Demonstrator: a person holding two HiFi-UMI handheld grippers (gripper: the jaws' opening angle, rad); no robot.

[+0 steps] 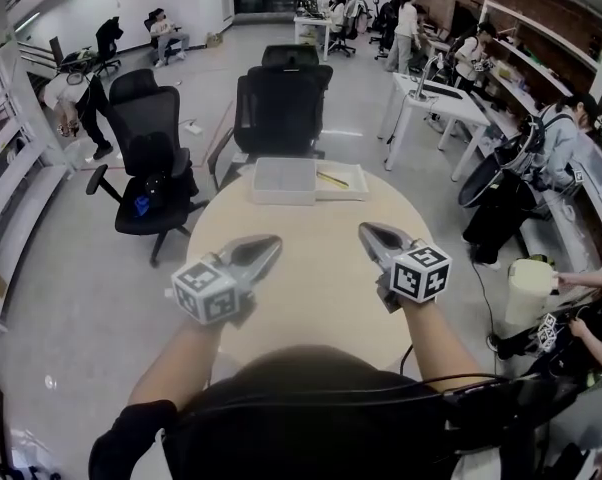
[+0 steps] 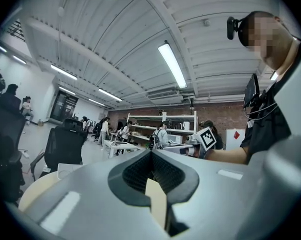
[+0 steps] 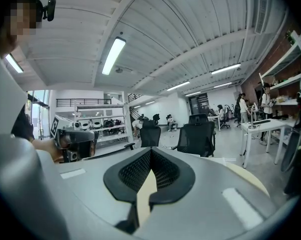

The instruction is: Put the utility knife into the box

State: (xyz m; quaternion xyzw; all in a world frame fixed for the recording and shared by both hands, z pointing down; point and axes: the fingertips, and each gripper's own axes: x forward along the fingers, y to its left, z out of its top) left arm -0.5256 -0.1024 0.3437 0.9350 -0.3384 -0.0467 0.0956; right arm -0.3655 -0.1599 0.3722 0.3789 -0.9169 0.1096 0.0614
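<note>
A yellow utility knife (image 1: 332,179) lies on a flat white piece (image 1: 349,182) at the far edge of the round beige table (image 1: 311,268). Just left of it sits a pale rectangular box (image 1: 284,180). My left gripper (image 1: 272,242) hovers over the near left of the table, pointing towards the box, its jaws shut with nothing between them. On the near right, my right gripper (image 1: 365,230) is likewise shut and empty. In the left gripper view the jaws of the left gripper (image 2: 151,152) meet at the tip. The right gripper view shows the same of the right gripper (image 3: 150,151). Both grippers are well short of the knife.
Black office chairs (image 1: 279,103) stand just behind the table, another (image 1: 153,158) at the left. A white desk (image 1: 436,103) and a seated person (image 1: 556,133) are at the right, with a white bin (image 1: 528,290) near the table's right side.
</note>
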